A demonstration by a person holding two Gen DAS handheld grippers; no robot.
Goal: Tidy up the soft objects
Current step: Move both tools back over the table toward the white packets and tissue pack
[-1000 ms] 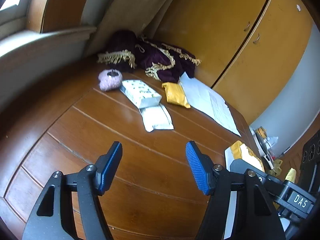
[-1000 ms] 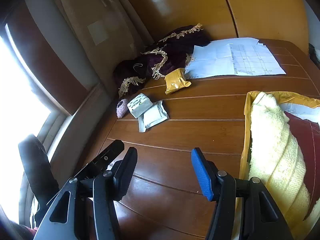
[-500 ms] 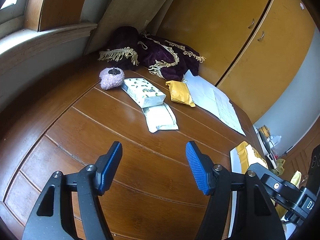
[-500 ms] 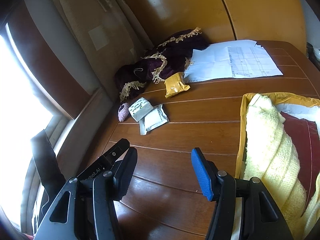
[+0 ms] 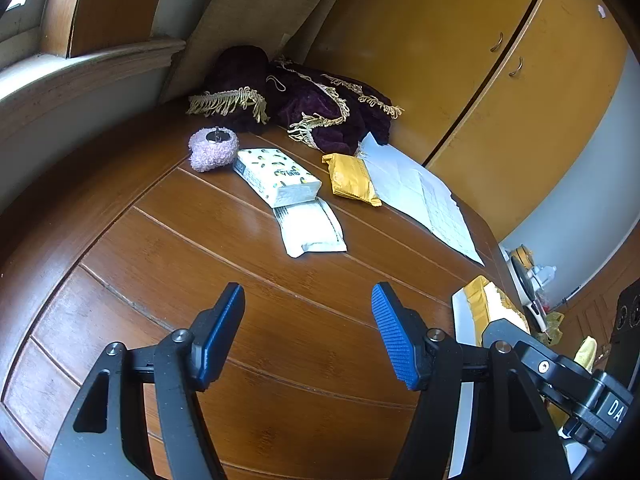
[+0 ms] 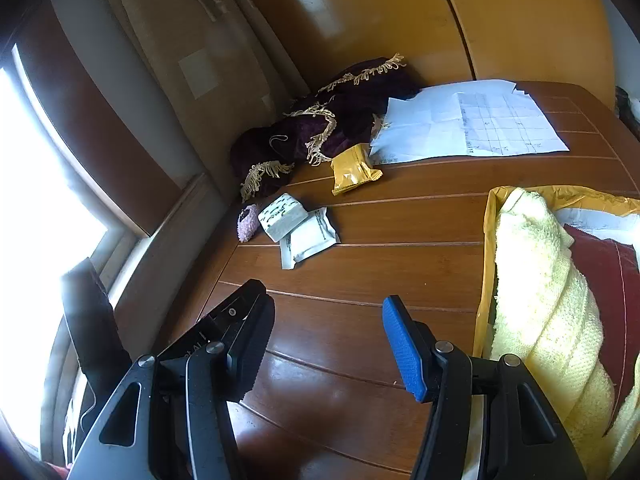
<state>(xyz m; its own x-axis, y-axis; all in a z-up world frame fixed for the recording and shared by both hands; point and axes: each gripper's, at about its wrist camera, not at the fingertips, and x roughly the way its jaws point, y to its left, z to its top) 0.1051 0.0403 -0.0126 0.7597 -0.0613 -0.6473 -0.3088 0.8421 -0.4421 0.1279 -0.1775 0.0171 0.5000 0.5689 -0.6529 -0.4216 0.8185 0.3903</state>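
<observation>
1. Left gripper (image 5: 308, 332): black frame, blue ribbed pads, jaws spread wide and empty, hovering over the brown plank table (image 5: 280, 320).
2. Right gripper (image 6: 328, 340): same make, jaws likewise wide apart with nothing between them; beside it on its right sits a pale yellow terry towel (image 6: 536, 300), rolled, lying against a dark red cloth (image 6: 612, 280) on a yellow wrapper.
3. Fluffy lilac round puff with a small metal fitting on top (image 5: 212, 149): at the far side of the table, touching the end of item 4. Judged very light and squashy; best pinched across its body, not by the fitting.
4. White printed soft tissue pack (image 5: 276, 176): resting partly over item 5. Likely light and yielding with a slick film; take it across the narrow width.
5. Flat white sealed pouch (image 5: 312, 228): nearest of the group to the grippers. Thin and probably slippery; an edge or corner grip seems needed.
6. Mustard-yellow crinkled packet (image 5: 352, 178): just beside a large white sheet of paper with a printed grid (image 5: 416, 196).
7. Deep purple velvet cloth with gold fringe (image 5: 316, 108): heaped in the far corner. Limp and bulkier; would drape and trail if lifted by one fold.
</observation>
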